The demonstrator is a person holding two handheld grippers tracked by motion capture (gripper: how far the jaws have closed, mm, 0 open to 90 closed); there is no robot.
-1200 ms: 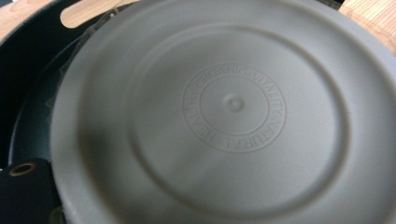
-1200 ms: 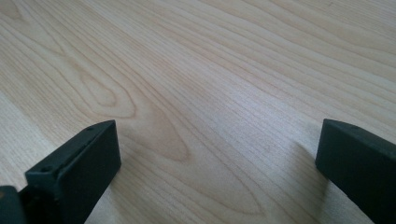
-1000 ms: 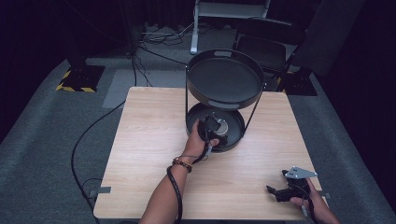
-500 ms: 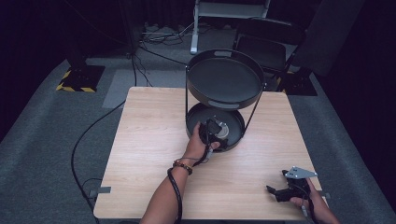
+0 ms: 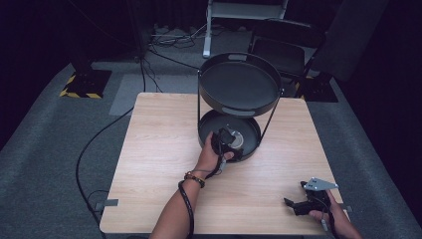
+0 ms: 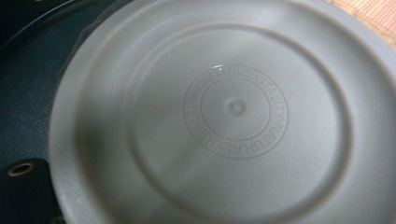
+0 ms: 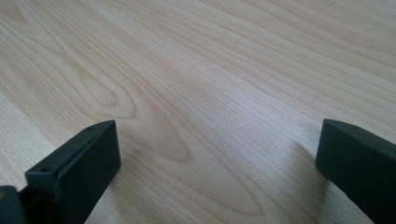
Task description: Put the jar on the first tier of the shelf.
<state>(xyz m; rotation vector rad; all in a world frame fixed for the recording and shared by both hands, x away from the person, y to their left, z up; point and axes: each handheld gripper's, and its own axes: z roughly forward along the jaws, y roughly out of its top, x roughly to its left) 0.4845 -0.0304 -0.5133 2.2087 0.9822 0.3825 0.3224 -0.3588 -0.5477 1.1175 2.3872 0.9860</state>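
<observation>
- Left tool [image 5: 226, 142] is down in the lower tray [image 5: 251, 144] of a black two-tier stand, the person's left hand [image 5: 211, 155] wrapped around it from the near side.
- From its own camera I see a grey round lid [image 6: 224, 121] from very close, with a raised ring of lettering around a small centre bump; its jaws are out of sight there, so I cannot tell whether they are apart or closed.
- That grey lid [image 5: 235, 139] lies flat on the lower tray, right at the front of the left tool; dark tray floor [image 6: 23, 102] shows beside it.
- Upper tray [image 5: 239, 82] sits directly above on thin black uprights.
- Right tool [image 5: 301, 203] is well apart from the stand, near the front right corner of the counter [image 5: 159, 144], held in the right hand [image 5: 331, 215], with its grey three-cornered plate on top.
- Its jaws stand wide apart with nothing between them, just pale wood grain [image 7: 210, 93] below.
</observation>
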